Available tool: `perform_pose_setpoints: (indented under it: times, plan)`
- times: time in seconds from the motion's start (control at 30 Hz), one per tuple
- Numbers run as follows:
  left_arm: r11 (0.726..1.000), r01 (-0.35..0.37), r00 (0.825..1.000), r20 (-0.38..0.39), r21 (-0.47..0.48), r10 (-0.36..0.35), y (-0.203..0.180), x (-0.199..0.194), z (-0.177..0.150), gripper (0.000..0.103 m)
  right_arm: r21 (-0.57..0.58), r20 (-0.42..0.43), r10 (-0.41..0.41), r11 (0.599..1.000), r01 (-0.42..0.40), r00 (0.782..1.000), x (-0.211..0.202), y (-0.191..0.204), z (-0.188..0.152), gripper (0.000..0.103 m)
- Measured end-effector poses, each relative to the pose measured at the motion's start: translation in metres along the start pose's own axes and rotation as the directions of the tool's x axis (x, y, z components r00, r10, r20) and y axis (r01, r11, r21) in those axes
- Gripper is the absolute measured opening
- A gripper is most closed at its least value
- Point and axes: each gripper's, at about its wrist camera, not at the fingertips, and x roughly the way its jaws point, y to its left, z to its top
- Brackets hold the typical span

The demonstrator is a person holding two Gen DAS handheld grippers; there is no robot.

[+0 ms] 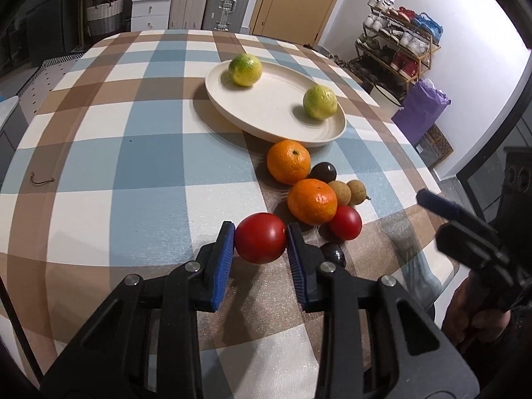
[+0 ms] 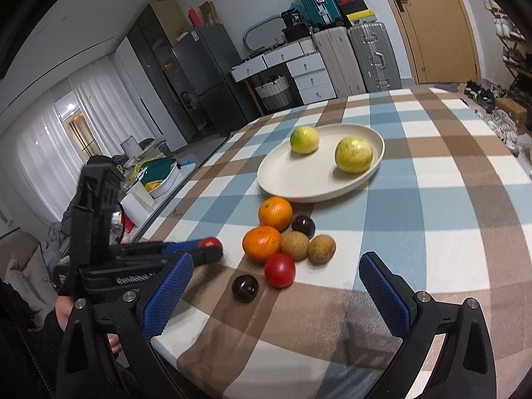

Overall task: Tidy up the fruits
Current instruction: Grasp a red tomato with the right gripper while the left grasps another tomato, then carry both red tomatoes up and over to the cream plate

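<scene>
Left tongs (image 2: 212, 249) hide most of red tomato (image 2: 210, 242)

Two limes (image 1: 245, 69) on plate (image 1: 266, 123), oranges (image 1: 288, 162) just before it

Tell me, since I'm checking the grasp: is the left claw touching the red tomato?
Touching. The left wrist view shows the left claw with both blue pads pressed against the sides of the red tomato, no gap visible.

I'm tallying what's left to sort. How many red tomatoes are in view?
2. One tomato sits between the left gripper fingers; the other tomato lies on the tablecloth beside the near orange. None seems hidden.
</scene>
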Motion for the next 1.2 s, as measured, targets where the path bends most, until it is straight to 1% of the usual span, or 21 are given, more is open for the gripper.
perform_pose_setpoints:
  times: [0.17, 0.33, 0.47, 0.67, 0.9, 1.0, 1.1, 1.2]
  plan:
    - [1.000, -0.013, 1.000, 0.024, 0.013, 0.013, -0.001, -0.014, -0.001, 0.029, -0.016, -0.011, -0.010, 1.000, 0.010, 1.000, 0.004, 0.005, -0.005, 0.102]
    - [0.999, -0.020, 0.999, 0.047, 0.026, 0.019, -0.001, -0.029, -0.004, 0.029, -0.008, -0.046, 0.003, 1.000, -0.004, 0.999, 0.014, 0.008, -0.009, 0.102]
    - [0.999, -0.025, 0.998, 0.064, 0.027, 0.023, 0.001, -0.037, -0.003, 0.029, -0.003, -0.057, 0.015, 1.000, -0.015, 0.998, 0.019, 0.010, -0.009, 0.102]
    - [1.000, -0.021, 0.997, 0.071, 0.023, 0.019, 0.003, -0.042, -0.004, 0.029, 0.039, -0.089, 0.032, 0.999, -0.029, 0.996, 0.031, 0.006, -0.009, 0.101]
    - [1.000, -0.025, 0.998, 0.066, 0.013, 0.024, 0.007, -0.041, -0.005, 0.029, 0.079, -0.118, 0.047, 0.996, -0.038, 0.992, 0.042, 0.000, -0.009, 0.088]
    - [1.000, -0.025, 0.998, 0.063, 0.010, 0.024, 0.008, -0.041, -0.005, 0.029, 0.091, -0.132, 0.051, 0.995, -0.039, 0.990, 0.046, -0.003, -0.009, 0.087]
    - [1.000, -0.028, 0.998, 0.060, 0.006, 0.028, 0.010, -0.040, -0.005, 0.029, 0.095, -0.153, 0.053, 0.995, -0.039, 0.987, 0.051, -0.003, -0.009, 0.080]
    - [1.000, -0.031, 0.998, 0.055, 0.002, 0.031, 0.012, -0.038, -0.006, 0.029, 0.103, -0.155, 0.056, 0.994, -0.041, 0.986, 0.053, -0.005, -0.009, 0.076]
